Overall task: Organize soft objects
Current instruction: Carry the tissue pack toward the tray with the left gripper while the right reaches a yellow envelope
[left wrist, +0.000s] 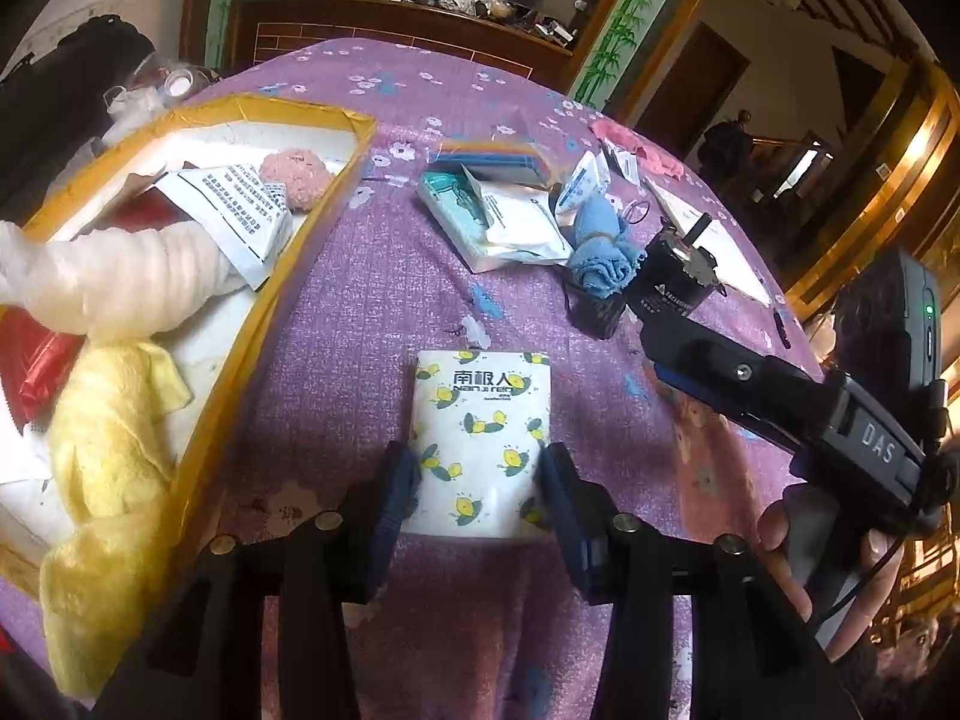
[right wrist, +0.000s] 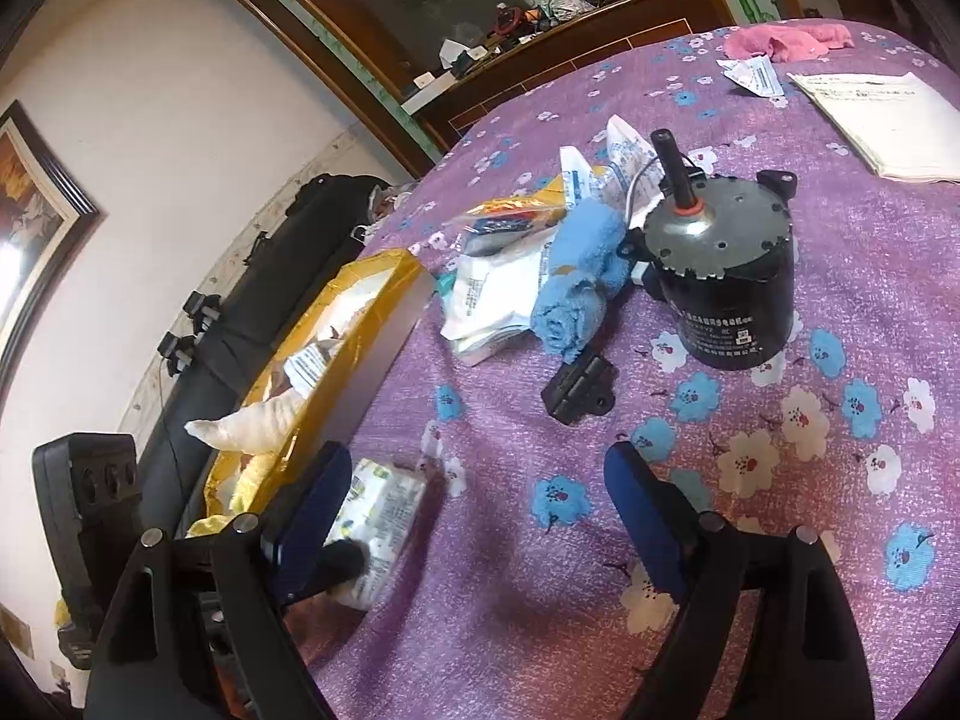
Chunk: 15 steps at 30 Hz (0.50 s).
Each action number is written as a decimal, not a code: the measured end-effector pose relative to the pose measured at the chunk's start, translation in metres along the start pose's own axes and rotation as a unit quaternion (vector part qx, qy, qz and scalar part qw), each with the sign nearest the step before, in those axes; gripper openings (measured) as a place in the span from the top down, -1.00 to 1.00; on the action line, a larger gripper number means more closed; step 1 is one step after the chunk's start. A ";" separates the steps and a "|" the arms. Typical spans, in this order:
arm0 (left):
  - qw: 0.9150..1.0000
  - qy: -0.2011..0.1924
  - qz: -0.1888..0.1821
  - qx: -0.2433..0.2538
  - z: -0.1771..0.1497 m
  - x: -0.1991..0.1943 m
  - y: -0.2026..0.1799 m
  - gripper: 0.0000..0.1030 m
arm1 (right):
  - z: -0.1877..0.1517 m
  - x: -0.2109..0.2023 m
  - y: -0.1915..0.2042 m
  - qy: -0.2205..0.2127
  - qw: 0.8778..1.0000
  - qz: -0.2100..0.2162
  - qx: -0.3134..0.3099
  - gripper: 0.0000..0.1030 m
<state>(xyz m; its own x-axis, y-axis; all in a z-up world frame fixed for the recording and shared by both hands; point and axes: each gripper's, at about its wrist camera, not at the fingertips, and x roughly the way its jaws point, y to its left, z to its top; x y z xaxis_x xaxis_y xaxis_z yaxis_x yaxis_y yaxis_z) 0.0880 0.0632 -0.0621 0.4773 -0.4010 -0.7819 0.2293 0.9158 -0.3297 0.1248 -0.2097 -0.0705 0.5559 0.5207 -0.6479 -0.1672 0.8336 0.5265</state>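
Observation:
A white tissue pack [left wrist: 480,420] printed with yellow lemons lies on the purple flowered tablecloth. My left gripper [left wrist: 477,456] has its two blue pads pressed on the pack's long sides. The pack [right wrist: 384,516] also shows low and left in the right wrist view, next to the box. My right gripper [right wrist: 477,462] stands open over bare cloth with nothing between its fingers. A rolled blue cloth [left wrist: 600,252] [right wrist: 576,282] lies beside a black motor [right wrist: 726,276]. A pink cloth [right wrist: 780,39] sits at the far edge.
A yellow-rimmed box [left wrist: 318,204] on the left holds a yellow towel [left wrist: 108,450], a cream rolled cloth [left wrist: 120,276], a pink fluffy piece [left wrist: 297,174] and paper packets. More packets [left wrist: 510,222], a small black part [right wrist: 579,387] and a booklet [right wrist: 888,120] lie on the table.

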 end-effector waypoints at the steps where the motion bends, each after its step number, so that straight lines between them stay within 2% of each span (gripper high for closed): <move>1: 1.000 0.009 0.006 0.002 0.001 0.005 0.001 -0.08 | 0.000 0.000 0.000 -0.001 1.000 -0.002 -0.001 -0.67; 2: 1.000 0.020 0.017 0.001 0.000 0.010 0.002 -0.08 | 0.000 0.000 0.001 -0.002 1.000 -0.005 -0.001 -0.67; 5: 1.000 0.000 0.024 0.018 -0.001 0.010 -0.001 0.07 | -0.001 -0.002 0.000 -0.007 1.000 -0.019 -0.002 -0.67; 7: 1.000 -0.012 0.018 0.014 -0.002 0.005 0.001 0.09 | 0.001 -0.006 -0.001 -0.012 1.000 -0.015 0.008 -0.67; 11: 0.999 -0.031 -0.041 -0.016 -0.002 -0.017 0.012 0.09 | 0.010 -0.014 0.005 -0.013 1.000 -0.004 0.022 -0.67; 15: 0.996 -0.043 -0.071 -0.035 -0.001 -0.039 0.020 0.09 | 0.023 -0.010 0.022 -0.005 0.999 -0.032 -0.001 -0.67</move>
<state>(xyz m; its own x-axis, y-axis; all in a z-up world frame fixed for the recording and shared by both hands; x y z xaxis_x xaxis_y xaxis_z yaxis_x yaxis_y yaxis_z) 0.0726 0.0968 -0.0388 0.5155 -0.5236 -0.6783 0.2409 0.8482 -0.4717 0.1339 -0.2007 -0.0394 0.5733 0.4639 -0.6754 -0.1316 0.8657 0.4829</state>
